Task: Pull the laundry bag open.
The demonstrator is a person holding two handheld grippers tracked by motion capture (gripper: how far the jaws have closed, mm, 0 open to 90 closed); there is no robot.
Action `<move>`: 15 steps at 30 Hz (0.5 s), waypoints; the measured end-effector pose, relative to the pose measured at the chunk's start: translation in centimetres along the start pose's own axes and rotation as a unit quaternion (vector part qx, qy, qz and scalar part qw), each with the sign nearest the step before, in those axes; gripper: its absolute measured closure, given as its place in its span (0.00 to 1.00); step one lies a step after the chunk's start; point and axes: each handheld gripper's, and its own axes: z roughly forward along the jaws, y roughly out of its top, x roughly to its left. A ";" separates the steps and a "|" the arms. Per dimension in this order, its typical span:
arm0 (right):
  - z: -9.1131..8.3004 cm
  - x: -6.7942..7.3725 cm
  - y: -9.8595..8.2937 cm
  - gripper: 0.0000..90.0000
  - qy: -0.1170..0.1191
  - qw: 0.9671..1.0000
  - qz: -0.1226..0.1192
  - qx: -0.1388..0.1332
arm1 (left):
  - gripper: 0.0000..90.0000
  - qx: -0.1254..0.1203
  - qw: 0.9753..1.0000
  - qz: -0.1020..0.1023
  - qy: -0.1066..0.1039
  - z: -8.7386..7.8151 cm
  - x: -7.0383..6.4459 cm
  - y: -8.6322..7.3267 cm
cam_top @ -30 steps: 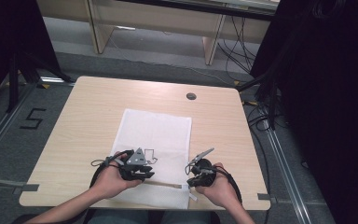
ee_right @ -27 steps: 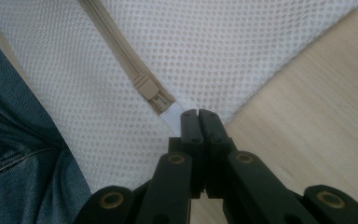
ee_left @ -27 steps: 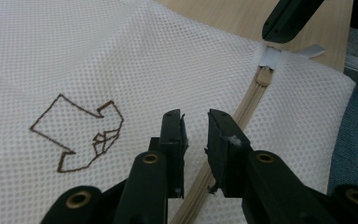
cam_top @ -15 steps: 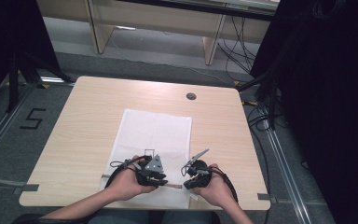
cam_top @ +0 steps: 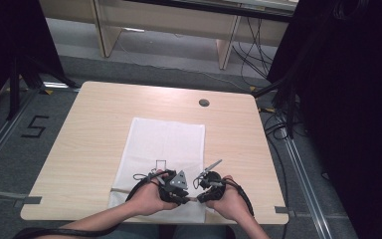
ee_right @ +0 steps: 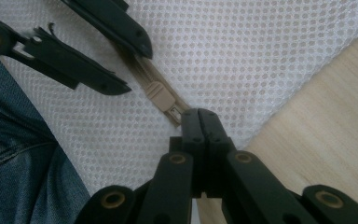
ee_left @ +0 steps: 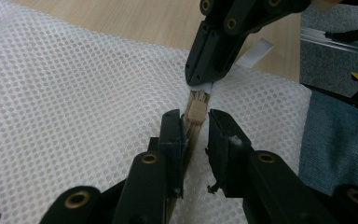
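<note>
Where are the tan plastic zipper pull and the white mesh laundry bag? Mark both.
tan plastic zipper pull (ee_left: 196,111), left gripper view, middle of its tab.
white mesh laundry bag (cam_top: 165,139), high view, bare upper mesh panel.

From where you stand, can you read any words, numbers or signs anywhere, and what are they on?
"5": marked in black on the grey floor, left of the table.
A small dark outline mark on the white mesh bag, near the left gripper: a drawn shape, not readable as text.
Nothing readable on the right gripper or the zipper pull.
</note>
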 end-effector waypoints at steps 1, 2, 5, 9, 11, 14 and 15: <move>0.0 0.0 0.0 1.00 0.000 1.000 0.000 0.000 | 0.83 -0.002 1.000 0.001 0.002 0.2 0.0 0.1; 0.0 0.0 0.0 1.00 0.000 1.000 0.002 0.001 | 0.83 0.001 1.000 0.002 0.002 0.3 0.1 0.2; 0.0 0.1 0.0 1.00 0.002 1.000 0.004 0.002 | 0.83 -0.003 1.000 -0.002 -0.003 0.7 0.1 0.3; 0.0 -0.1 0.0 1.00 0.003 1.000 0.001 0.000 | 0.84 -0.001 1.000 0.002 -0.007 1.1 0.1 0.3; 0.0 -0.1 0.0 1.00 0.009 1.000 0.008 0.002 | 0.84 -0.007 1.000 0.006 -0.009 1.4 0.0 0.2; 0.0 -0.2 0.0 1.00 0.006 1.000 0.004 0.000 | 0.84 -0.005 1.000 0.017 -0.007 1.7 -0.1 0.2; 0.0 -0.2 0.0 1.00 0.006 1.000 0.005 0.000 | 0.85 -0.002 1.000 0.016 -0.004 1.7 -0.2 0.3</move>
